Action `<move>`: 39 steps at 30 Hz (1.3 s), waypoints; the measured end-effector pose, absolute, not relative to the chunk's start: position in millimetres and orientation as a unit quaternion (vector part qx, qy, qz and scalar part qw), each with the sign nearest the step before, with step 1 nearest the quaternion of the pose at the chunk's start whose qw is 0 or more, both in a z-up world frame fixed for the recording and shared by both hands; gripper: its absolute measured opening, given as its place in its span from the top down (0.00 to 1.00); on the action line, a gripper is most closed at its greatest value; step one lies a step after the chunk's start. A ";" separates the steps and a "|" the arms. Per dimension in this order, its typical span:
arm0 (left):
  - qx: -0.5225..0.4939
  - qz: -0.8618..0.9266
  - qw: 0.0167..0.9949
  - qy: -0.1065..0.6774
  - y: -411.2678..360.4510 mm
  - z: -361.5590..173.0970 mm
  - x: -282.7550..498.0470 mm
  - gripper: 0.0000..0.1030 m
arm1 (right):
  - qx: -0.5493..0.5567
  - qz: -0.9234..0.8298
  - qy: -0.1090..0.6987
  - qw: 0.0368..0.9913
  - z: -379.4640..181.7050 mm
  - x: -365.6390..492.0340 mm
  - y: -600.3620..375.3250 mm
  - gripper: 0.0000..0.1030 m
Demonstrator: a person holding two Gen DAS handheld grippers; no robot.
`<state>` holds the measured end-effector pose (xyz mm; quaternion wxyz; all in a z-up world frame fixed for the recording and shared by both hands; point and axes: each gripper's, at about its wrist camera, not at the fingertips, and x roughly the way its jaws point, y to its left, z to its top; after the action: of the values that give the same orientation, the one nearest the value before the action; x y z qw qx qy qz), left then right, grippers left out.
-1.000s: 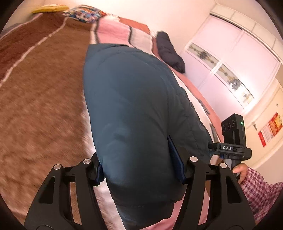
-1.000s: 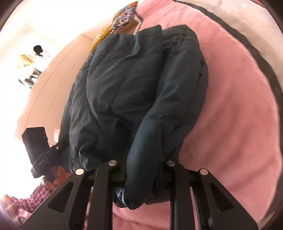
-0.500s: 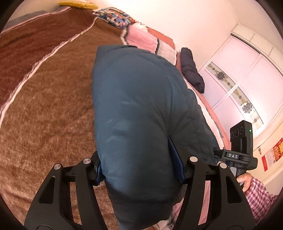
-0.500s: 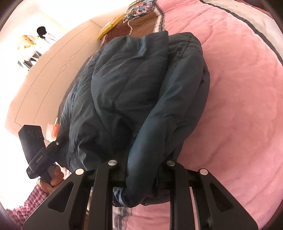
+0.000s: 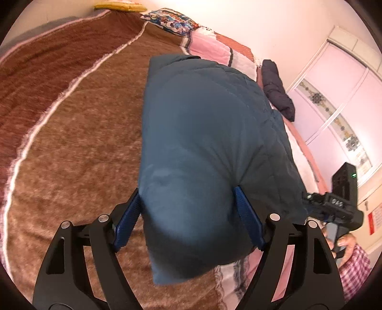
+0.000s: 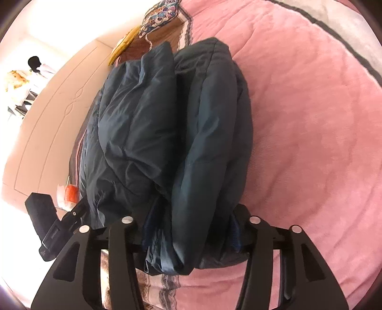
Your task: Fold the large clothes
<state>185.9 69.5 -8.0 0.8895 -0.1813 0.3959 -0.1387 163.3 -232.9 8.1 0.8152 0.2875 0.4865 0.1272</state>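
While both grippers' fingers [image 5: 248,221] [image 6: 235,231] clamp it, folded jacket [image 5: 203,143] lies on bed [image 5: 71,143]

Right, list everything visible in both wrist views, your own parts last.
Puffy teal quilted jacket: one, teal, folded on the bed, gripped at its near end by both tongs.
Shaggy brown blanket: one, brown with pale stripes, covering the bed left of the jacket.
Fluffy pink blanket: one, pink, under and right of the jacket.
Cartoon-print pillow: one, multicoloured, at the far end of the bed.
Dark navy bundled garment: one, far right on the bed.
Left tongs: black with blue pads, shut on the jacket.
Right tongs: black, shut on the jacket.
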 end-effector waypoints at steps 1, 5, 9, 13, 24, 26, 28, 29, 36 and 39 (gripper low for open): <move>-0.172 -0.134 0.893 0.393 68.9 -5.3 181.8 0.25 | 0.286 0.121 0.482 0.819 11.4 160.7 -233.0 0.43; -0.143 -0.129 0.903 0.384 64.8 6.2 165.6 0.25 | 0.280 0.103 0.468 0.832 22.3 145.1 -239.1 0.42; -0.132 -0.128 0.905 0.382 59.5 12.7 157.2 0.25 | 0.279 0.091 0.459 0.838 28.7 134.7 -243.1 0.40; -0.109 -0.108 0.900 0.407 48.8 2.2 157.3 0.25 | 0.236 0.066 0.489 0.837 15.6 134.5 -232.7 0.38; -0.092 -0.062 0.905 0.412 42.3 22.2 127.4 0.25 | 0.228 0.050 0.460 0.857 42.9 115.7 -222.9 0.37; -0.086 -0.059 0.904 0.415 39.3 23.1 120.5 0.25 | 0.215 0.044 0.454 0.864 47.2 106.6 -216.9 0.37; -0.077 -0.057 0.904 0.417 36.3 23.9 114.8 0.25 | 0.201 0.040 0.449 0.870 48.8 97.3 -210.6 0.37; -0.073 -0.055 0.904 0.418 34.6 24.6 112.6 0.25 | 0.196 0.039 0.447 0.872 48.8 93.1 -207.4 0.37; -0.087 -0.048 0.901 0.421 34.6 24.8 95.2 0.25 | 0.168 0.034 0.449 0.877 41.6 69.0 -182.0 0.37; -0.091 -0.042 0.900 0.424 35.3 22.5 88.5 0.25 | 0.161 0.037 0.451 0.877 39.7 62.3 -174.5 0.37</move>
<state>88.5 35.3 22.5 0.8999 -0.0912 0.4244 -0.0422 62.3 -174.5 39.7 0.8770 0.1609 0.4512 0.0369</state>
